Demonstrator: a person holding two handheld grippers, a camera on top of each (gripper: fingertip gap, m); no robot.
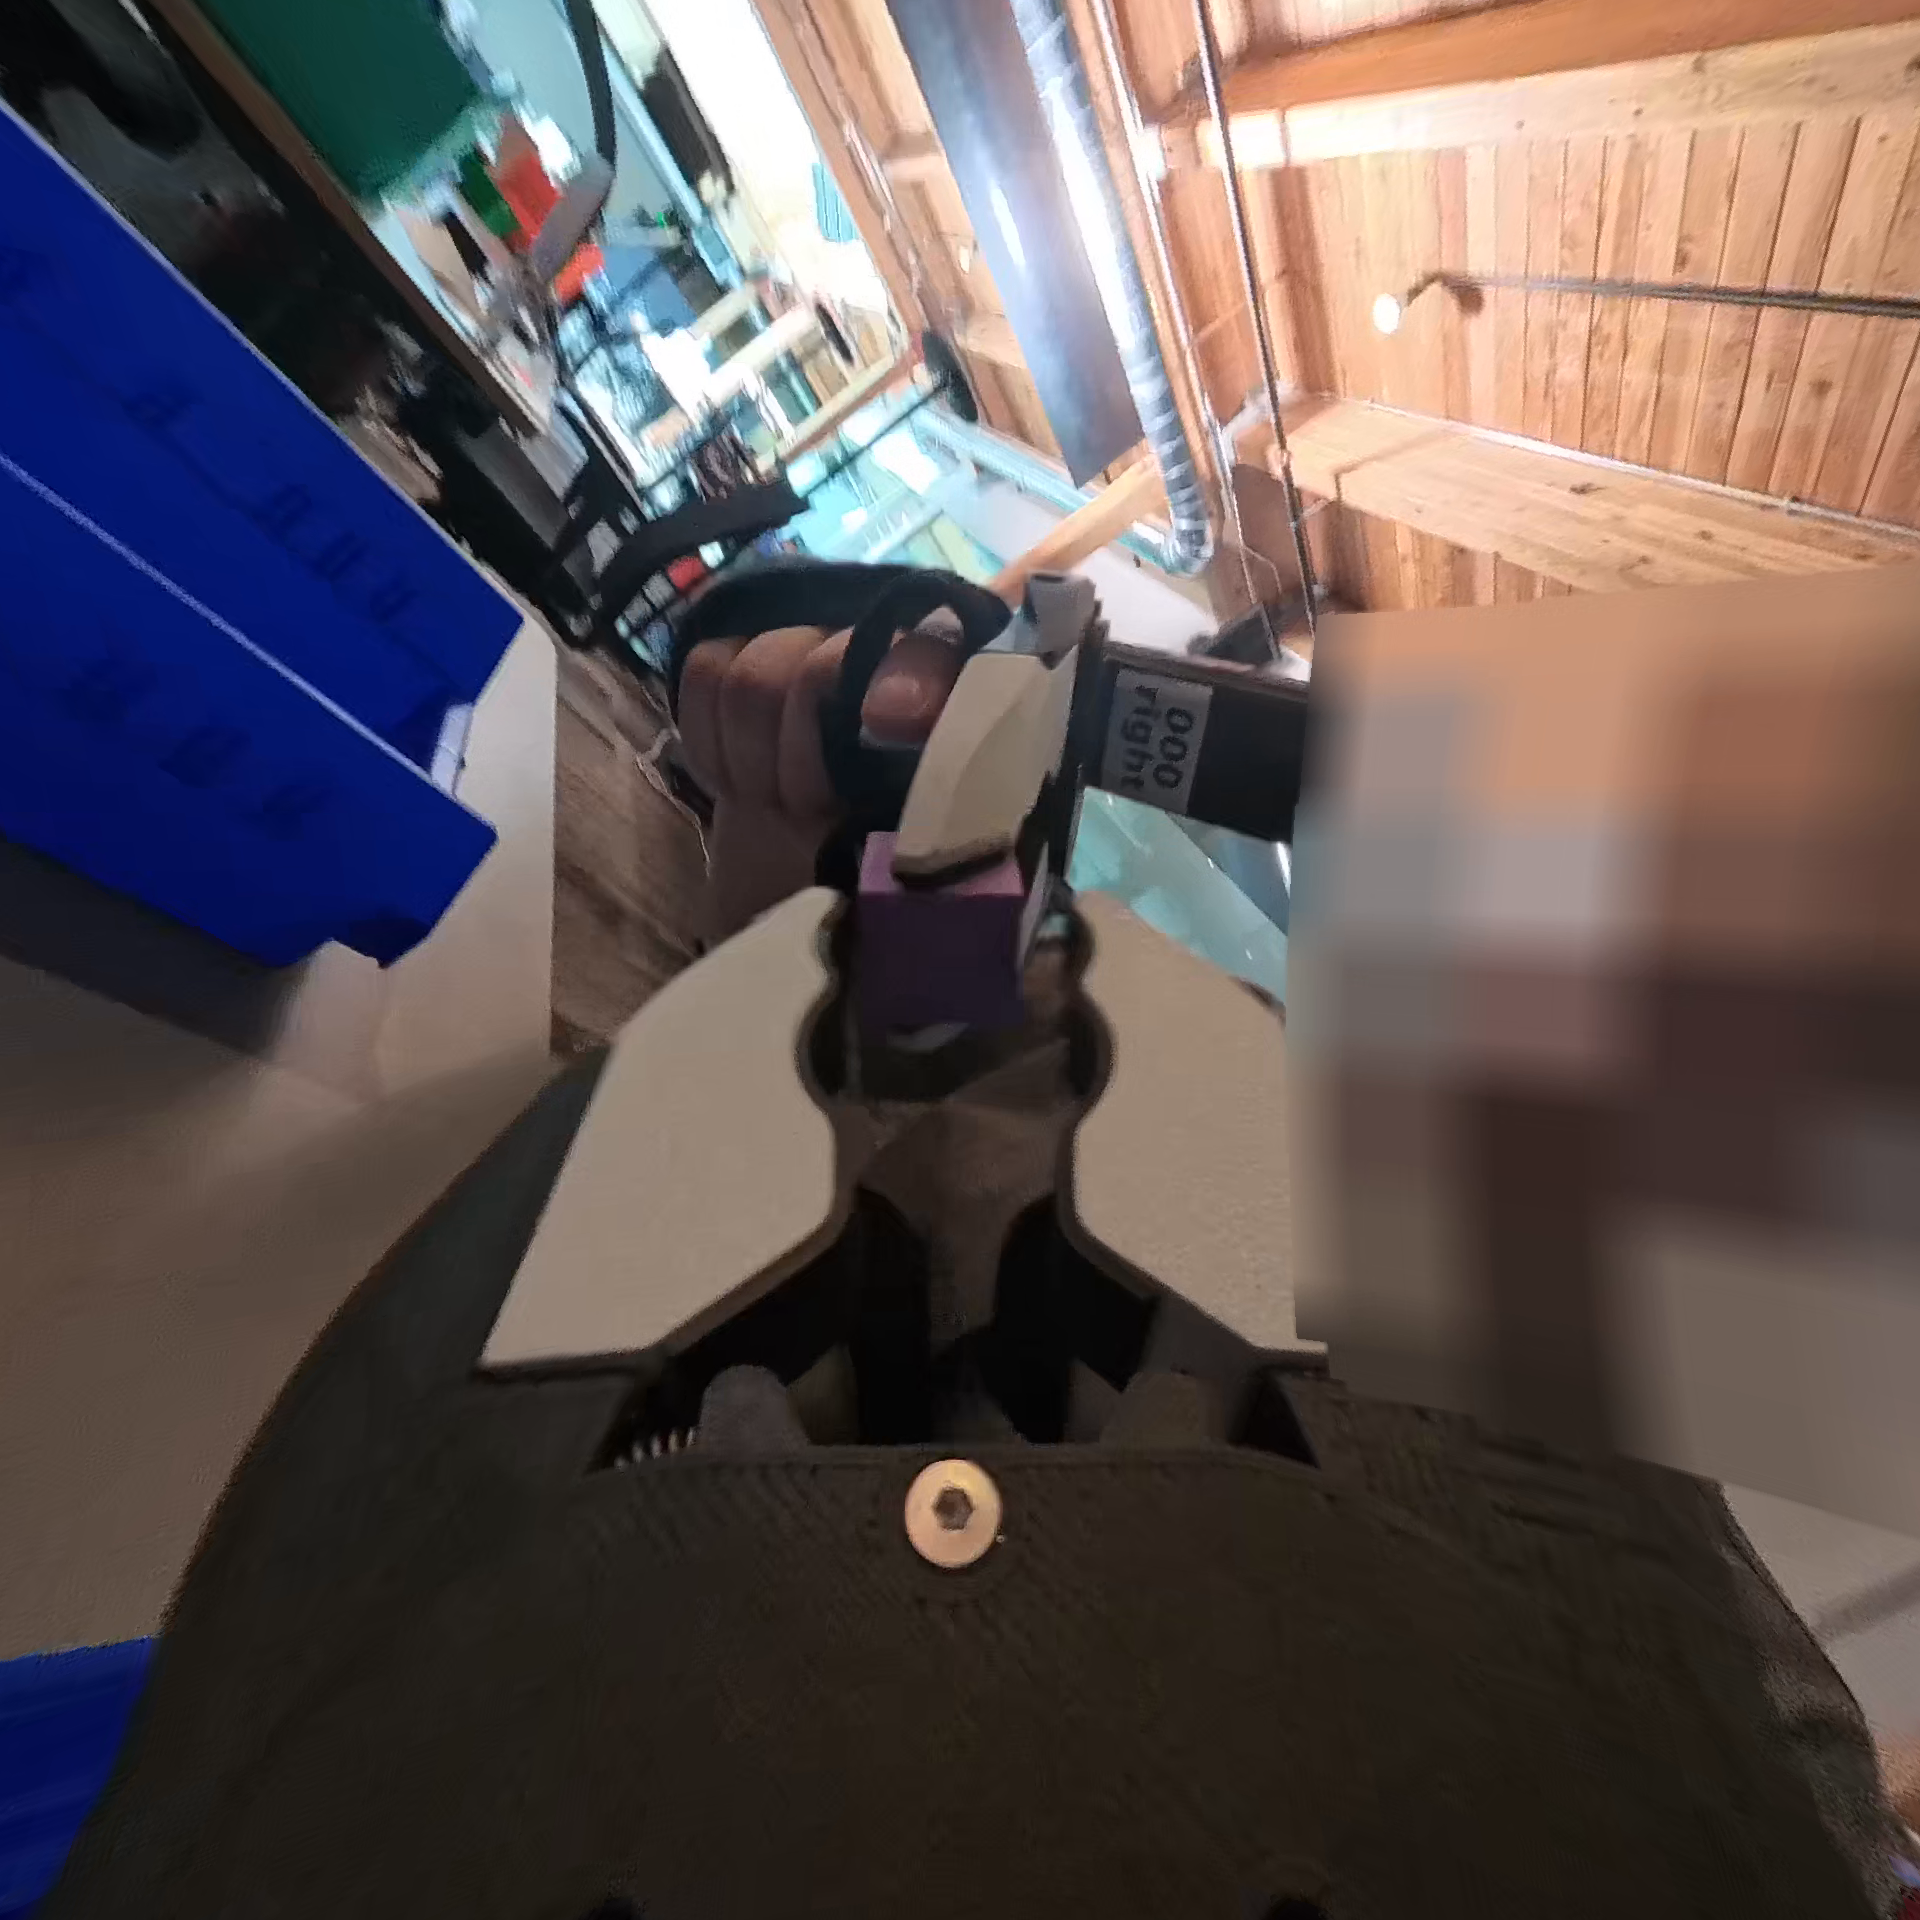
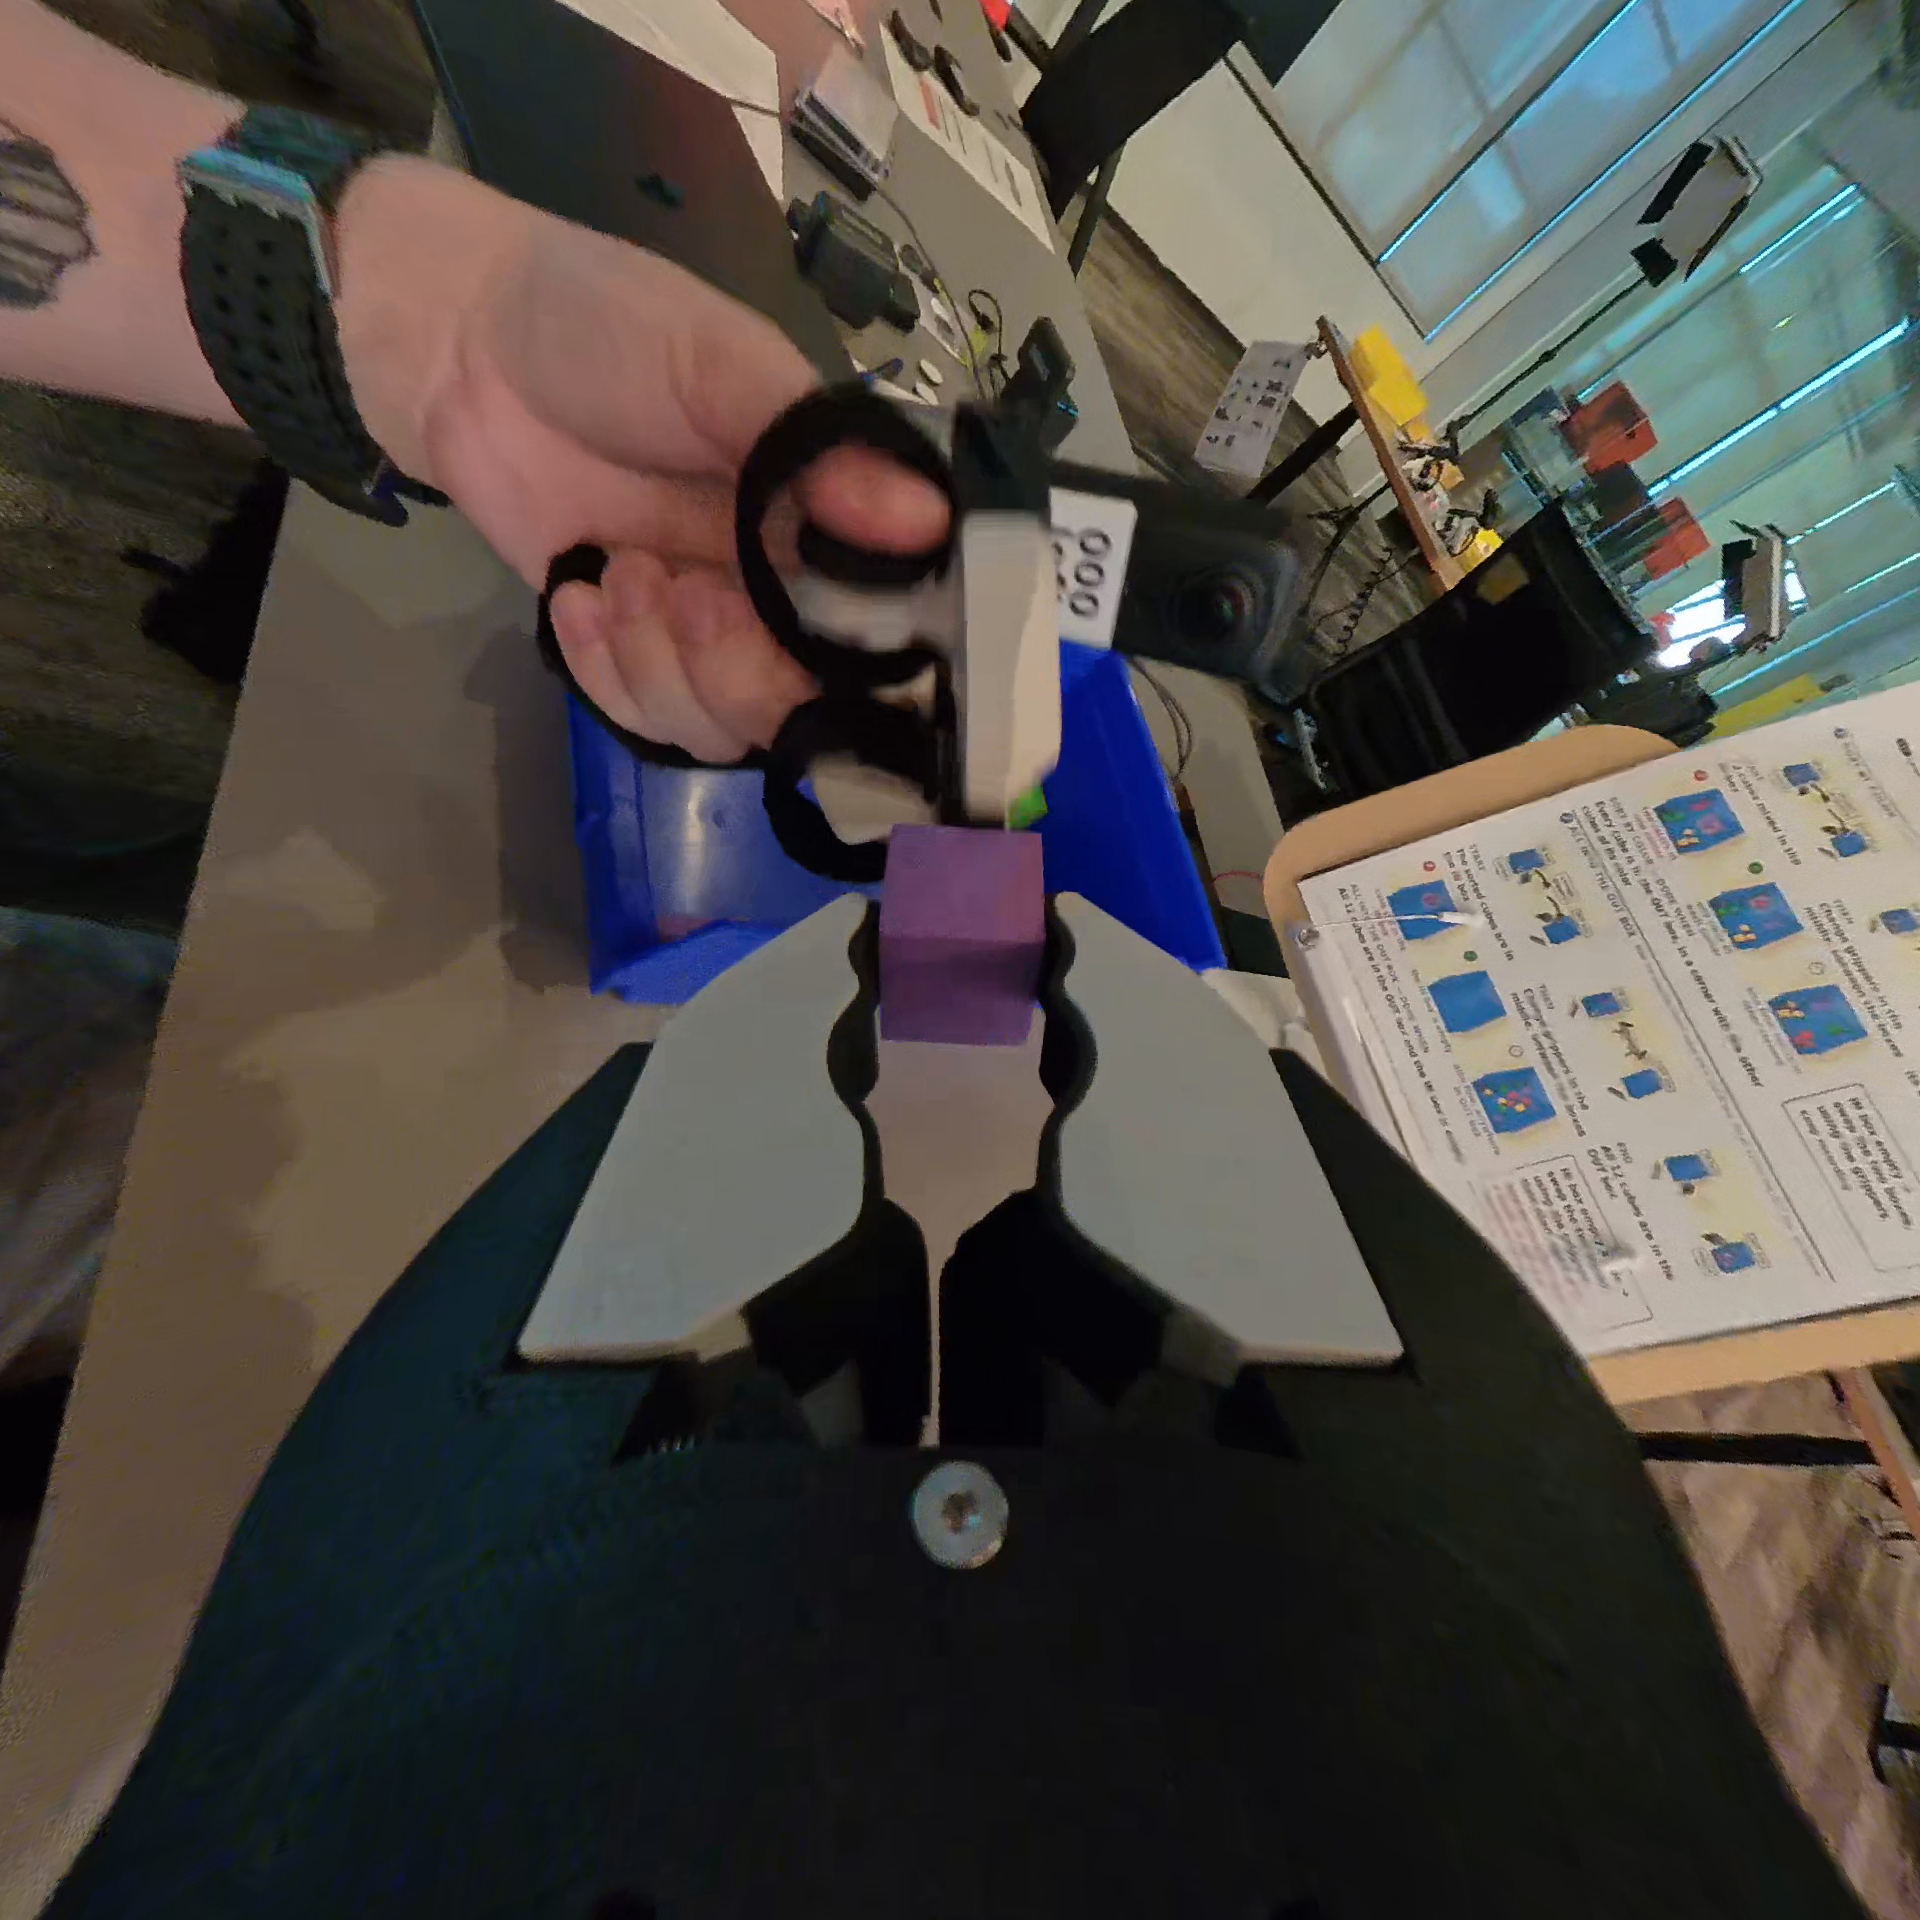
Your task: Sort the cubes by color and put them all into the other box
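A purple cube (image 2: 961, 956) sits between the fingertips of my right gripper (image 2: 961, 966), which is shut on it and holds it in the air. My left gripper (image 2: 1003, 686) shows edge-on beyond it, held by a hand (image 2: 582, 416), its tips at the cube's far edge. In the left wrist view the purple cube (image 1: 935, 956) lies between the tips of my left gripper (image 1: 951, 935), whose jaws stand wider than the cube, with a gap on the right. The right gripper's white finger (image 1: 977, 769) overlaps the cube's far end.
A blue bin (image 2: 1132, 831) stands on the grey table (image 2: 364, 1039) beneath the cube. A board with a printed picture sheet (image 2: 1610, 1039) is at the right. Stacked blue bins (image 1: 208, 623) show at the left in the left wrist view.
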